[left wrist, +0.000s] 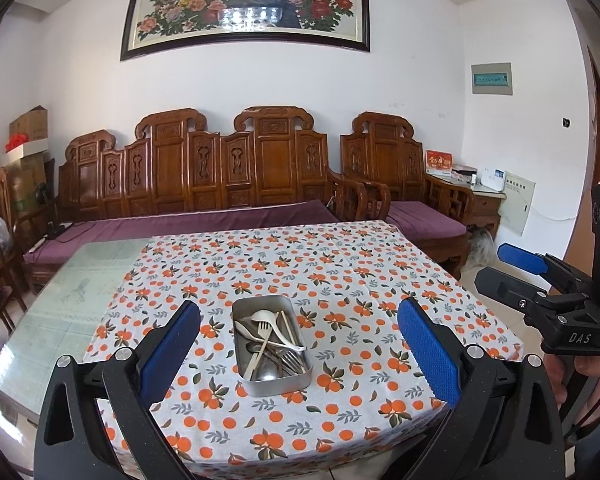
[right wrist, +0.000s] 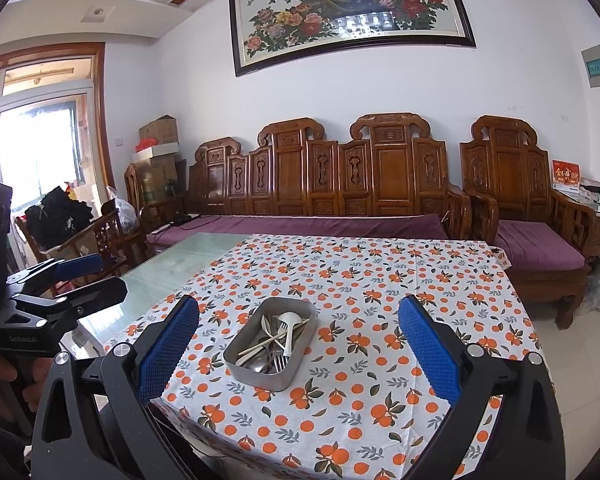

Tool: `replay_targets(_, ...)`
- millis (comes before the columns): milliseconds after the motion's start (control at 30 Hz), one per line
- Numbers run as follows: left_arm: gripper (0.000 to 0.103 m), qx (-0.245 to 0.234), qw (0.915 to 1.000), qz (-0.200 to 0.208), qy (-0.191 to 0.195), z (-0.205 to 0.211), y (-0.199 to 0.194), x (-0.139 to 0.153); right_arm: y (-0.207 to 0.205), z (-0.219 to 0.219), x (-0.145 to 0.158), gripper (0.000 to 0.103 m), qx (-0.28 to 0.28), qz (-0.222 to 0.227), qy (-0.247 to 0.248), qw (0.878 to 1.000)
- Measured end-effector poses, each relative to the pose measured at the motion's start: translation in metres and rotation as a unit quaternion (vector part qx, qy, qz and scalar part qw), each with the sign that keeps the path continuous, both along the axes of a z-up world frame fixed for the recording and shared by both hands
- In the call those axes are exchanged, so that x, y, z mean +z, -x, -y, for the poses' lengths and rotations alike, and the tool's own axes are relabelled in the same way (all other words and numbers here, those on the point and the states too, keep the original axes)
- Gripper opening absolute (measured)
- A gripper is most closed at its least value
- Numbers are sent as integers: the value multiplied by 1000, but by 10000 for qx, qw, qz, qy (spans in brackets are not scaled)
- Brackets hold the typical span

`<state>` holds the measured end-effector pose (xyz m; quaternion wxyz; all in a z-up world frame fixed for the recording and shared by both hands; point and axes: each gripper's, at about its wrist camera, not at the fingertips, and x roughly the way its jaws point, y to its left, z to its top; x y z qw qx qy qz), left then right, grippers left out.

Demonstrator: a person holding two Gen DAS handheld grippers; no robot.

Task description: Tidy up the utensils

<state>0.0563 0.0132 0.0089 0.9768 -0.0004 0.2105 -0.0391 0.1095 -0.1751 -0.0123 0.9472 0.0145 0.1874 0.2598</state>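
Steel tray [left wrist: 274, 376] dead centre on orange-print tablecloth [left wrist: 360, 280], at 12 o'clock from left gripper [left wrist: 298, 354], long axis running 12–6. Jumbled utensils [left wrist: 268, 340] inside: pale plastic spoon and fork over metal forks. From right gripper [right wrist: 298, 354], tray [right wrist: 256, 372] skewed toward 11, axis about 1–7. Both grippers spread wide, holding nothing, hovering short of the tray. Left looks better aligned; neither clearly nearer.
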Motion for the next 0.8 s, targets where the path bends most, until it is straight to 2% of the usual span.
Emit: replay_targets(800, 95, -9, 10000, 8, -11, 0, 0, -1, -1, 0, 0, 100, -1, -17, -5, 10000)
